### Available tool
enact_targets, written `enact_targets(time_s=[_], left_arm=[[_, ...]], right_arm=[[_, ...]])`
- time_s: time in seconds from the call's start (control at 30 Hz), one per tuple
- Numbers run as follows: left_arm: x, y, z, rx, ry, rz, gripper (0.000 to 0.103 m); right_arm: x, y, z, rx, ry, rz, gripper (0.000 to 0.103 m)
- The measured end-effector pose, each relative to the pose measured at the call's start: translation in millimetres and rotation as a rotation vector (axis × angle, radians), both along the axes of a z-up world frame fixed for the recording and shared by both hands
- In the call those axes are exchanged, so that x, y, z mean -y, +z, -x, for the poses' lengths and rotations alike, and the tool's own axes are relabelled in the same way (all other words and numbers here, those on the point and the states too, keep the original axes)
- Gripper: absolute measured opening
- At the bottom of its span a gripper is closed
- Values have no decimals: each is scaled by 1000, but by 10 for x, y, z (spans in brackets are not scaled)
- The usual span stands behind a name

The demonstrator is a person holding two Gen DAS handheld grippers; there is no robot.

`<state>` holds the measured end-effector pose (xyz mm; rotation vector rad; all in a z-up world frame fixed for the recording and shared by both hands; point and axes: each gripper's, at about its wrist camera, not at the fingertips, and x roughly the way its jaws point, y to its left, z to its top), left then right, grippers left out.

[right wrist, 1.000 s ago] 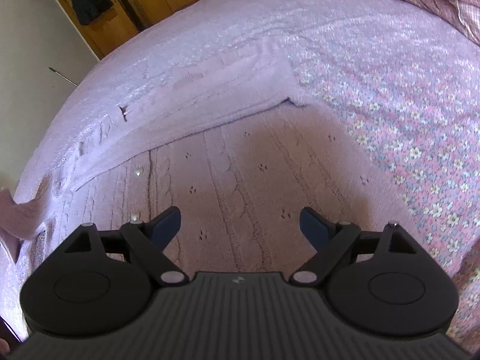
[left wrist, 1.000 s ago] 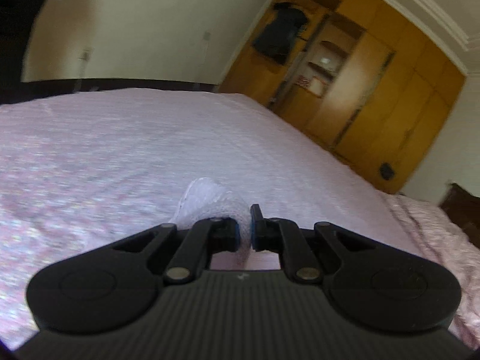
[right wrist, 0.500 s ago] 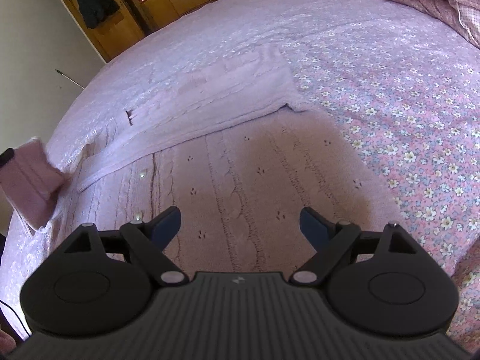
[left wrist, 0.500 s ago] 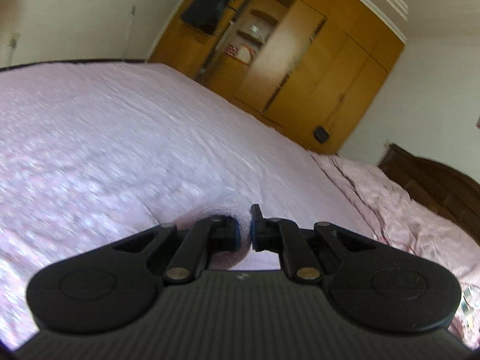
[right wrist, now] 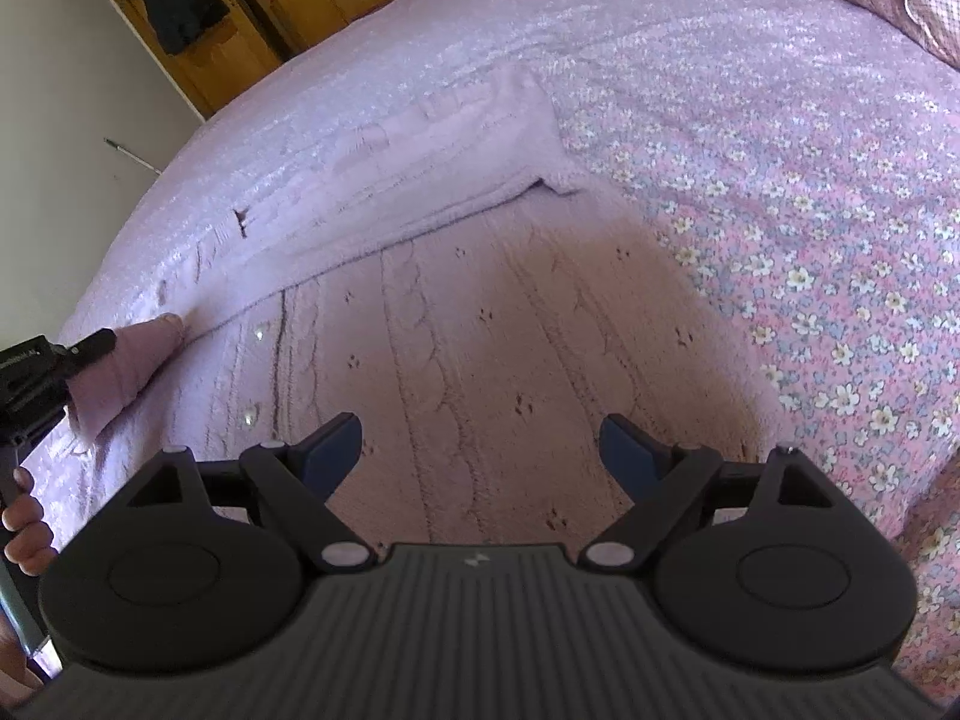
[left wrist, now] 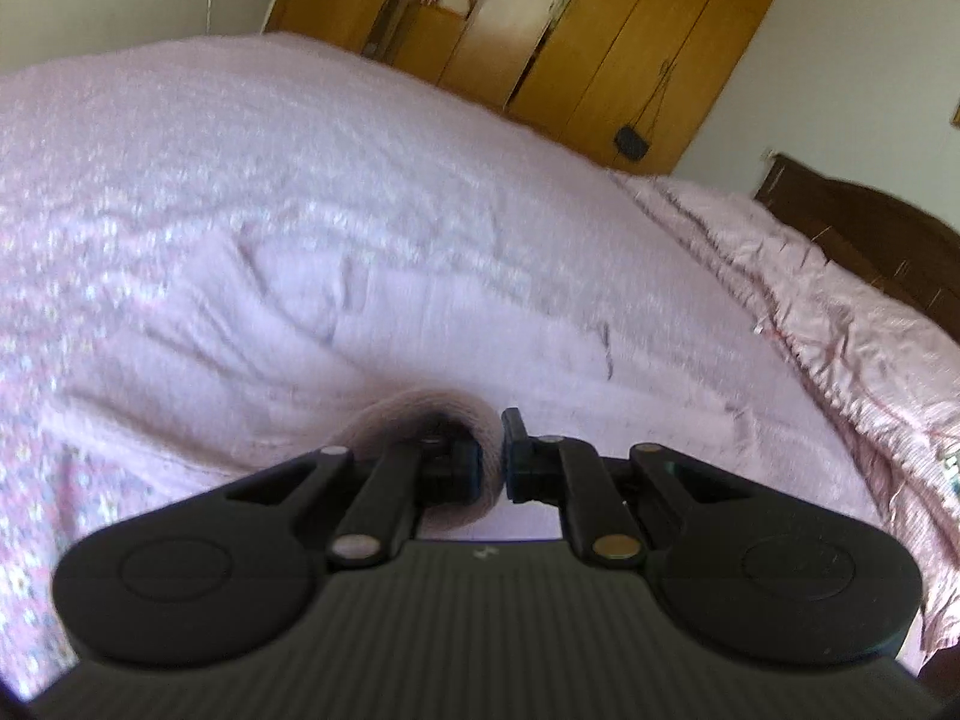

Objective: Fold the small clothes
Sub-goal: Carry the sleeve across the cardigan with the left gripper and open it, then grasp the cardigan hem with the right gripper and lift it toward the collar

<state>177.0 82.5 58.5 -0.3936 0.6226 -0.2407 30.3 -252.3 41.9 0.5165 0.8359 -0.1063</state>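
A pale pink cable-knit sweater (right wrist: 480, 312) lies flat on the bed, one sleeve (right wrist: 420, 162) folded across its upper part. My left gripper (left wrist: 493, 468) is shut on the cuff of the other sleeve (left wrist: 420, 420) and holds it low over the sweater body (left wrist: 360, 312). In the right wrist view the left gripper (right wrist: 78, 360) and the held sleeve (right wrist: 126, 366) show at the left edge. My right gripper (right wrist: 480, 444) is open and empty, hovering just above the sweater's lower part.
The bed has a pink floral cover (right wrist: 810, 240). A crumpled pink quilt (left wrist: 840, 330) lies by the dark headboard (left wrist: 870, 228). Wooden wardrobes (left wrist: 600, 30) line the far wall. A person's hand (right wrist: 27, 528) shows at the left edge.
My left gripper has carried the sleeve cuff inward over the sweater body and tipped down towards it. My right gripper has stayed open in place.
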Motion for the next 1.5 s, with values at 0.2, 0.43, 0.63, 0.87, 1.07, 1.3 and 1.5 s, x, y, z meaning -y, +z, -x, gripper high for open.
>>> enact_targets(time_s=[0.2, 0.43, 0.63, 0.87, 1.07, 1.3, 1.5], left_arm=[[74, -136, 63, -93, 3, -78, 36], [58, -136, 318, -119, -43, -97, 52], [-101, -67, 612, -91, 1, -152, 53], [-384, -113, 753, -140, 60, -148, 53], [-564, -174, 850, -163, 75, -154, 53], [-612, -241, 874, -161, 61, -122, 53], [-584, -252, 849, -156, 60, -113, 53]], right_arm=[[-72, -35, -14, 6, 48, 56, 93], [-105, -51, -41, 15, 64, 70, 98], [-237, 111, -250, 23, 133, -11, 98], [-866, 279, -735, 55, 337, -32, 98], [-1370, 305, -1188, 52, 453, -105, 98], [-1807, 116, -1690, -37, 520, -162, 79], [-1944, 106, -1842, -37, 553, -96, 30]])
